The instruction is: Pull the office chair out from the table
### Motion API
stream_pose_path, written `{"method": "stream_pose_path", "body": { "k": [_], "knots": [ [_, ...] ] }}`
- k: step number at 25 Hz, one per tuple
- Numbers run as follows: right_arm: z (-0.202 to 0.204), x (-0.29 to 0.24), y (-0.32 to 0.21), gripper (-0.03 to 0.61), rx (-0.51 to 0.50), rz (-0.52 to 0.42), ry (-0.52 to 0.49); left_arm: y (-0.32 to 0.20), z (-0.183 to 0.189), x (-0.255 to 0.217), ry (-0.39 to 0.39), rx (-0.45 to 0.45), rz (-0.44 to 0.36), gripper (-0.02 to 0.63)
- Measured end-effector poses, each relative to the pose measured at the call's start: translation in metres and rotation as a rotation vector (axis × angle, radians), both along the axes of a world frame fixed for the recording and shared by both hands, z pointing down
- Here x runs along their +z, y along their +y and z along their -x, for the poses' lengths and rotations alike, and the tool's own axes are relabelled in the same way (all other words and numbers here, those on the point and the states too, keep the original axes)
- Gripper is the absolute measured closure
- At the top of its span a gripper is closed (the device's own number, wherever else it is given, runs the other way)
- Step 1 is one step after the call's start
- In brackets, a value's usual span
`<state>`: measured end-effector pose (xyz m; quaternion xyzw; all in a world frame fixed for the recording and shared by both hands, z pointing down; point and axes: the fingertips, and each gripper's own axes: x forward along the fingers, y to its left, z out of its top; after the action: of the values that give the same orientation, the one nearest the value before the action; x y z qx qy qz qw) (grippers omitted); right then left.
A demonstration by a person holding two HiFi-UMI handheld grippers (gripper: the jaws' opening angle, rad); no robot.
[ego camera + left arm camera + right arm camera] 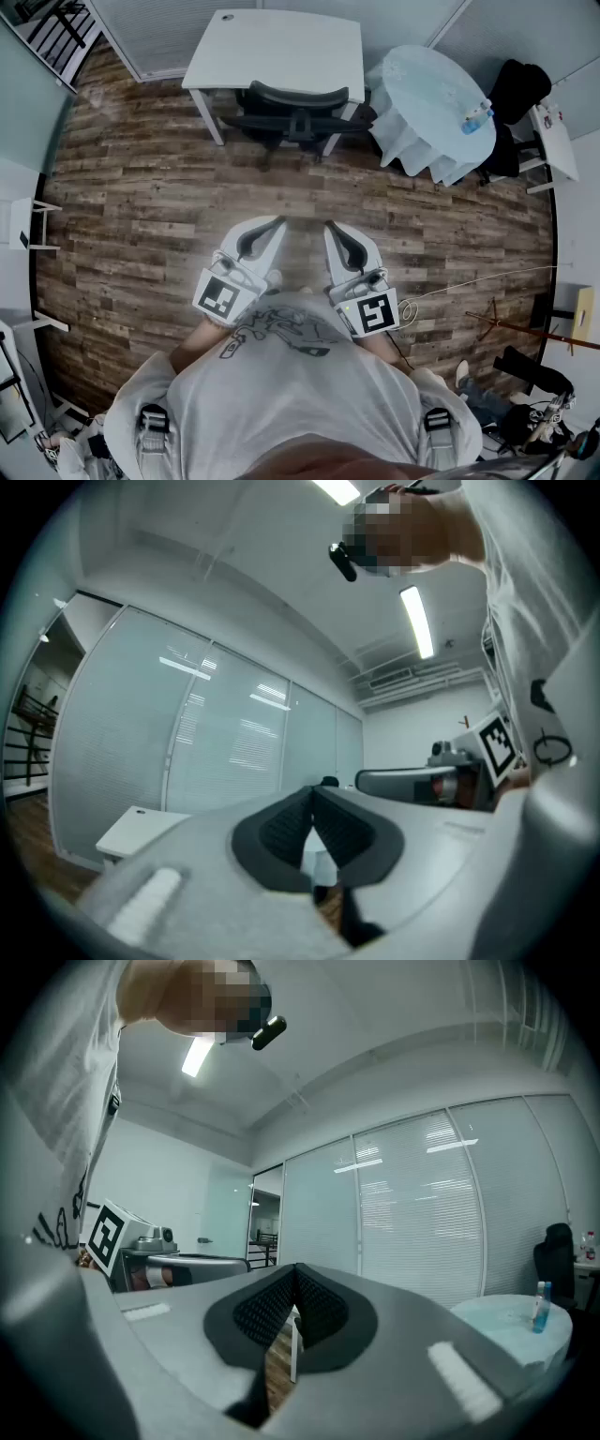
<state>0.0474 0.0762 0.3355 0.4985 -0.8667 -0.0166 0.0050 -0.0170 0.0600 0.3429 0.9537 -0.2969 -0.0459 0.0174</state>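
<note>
Head view looks steeply down; both gripper views (just behind their jaws) face level toward one glass wall (pixel 187 733).

Right gripper view: jaws closed on nothing, aimed level across the room.
The right gripper (pixel 296 1277) is seen with its dark ribbed pads (pixel 258 1312) pressed tip to tip, nothing being held between them; below the tips a strip of wooden floor (pixel 274 1368) and a white upright leg (pixel 293 1344) are glimpsed; the left gripper (pixel 234 1263) is seen at the left with its marker cube (pixel 105 1232); a round table (pixel 506 1326) bearing a blue-capped bottle (pixel 539 1307) is placed at the right, before a wall of blinds (pixel 422 1213).
</note>
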Motion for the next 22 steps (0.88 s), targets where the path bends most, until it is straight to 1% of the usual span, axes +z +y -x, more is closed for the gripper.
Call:
{"method": "stream_pose_path", "body": {
  "k": [3,7,11,17,22],
  "knots": [
    [0.006,0.002,-0.005,0.572,0.006,0.007,0.001,-0.004,0.006,0.001,-0.002,0.004,0.002,0.611],
    [0.013,-0.001,-0.011,0.572,0.021,-0.019,-0.05,-0.01,0.019,0.005,-0.001,0.004,0.006,0.611],
    [0.016,0.0,-0.014,0.572,0.039,-0.035,-0.045,-0.014,0.033,0.014,-0.003,-0.004,0.008,0.611],
    [0.015,0.01,-0.019,0.572,0.05,-0.001,-0.038,-0.018,0.031,0.014,-0.003,0.007,0.022,0.611],
    [0.012,0.019,-0.032,0.572,0.047,0.01,-0.032,-0.034,0.025,0.022,-0.016,0.007,0.029,0.611]
  ]
}}
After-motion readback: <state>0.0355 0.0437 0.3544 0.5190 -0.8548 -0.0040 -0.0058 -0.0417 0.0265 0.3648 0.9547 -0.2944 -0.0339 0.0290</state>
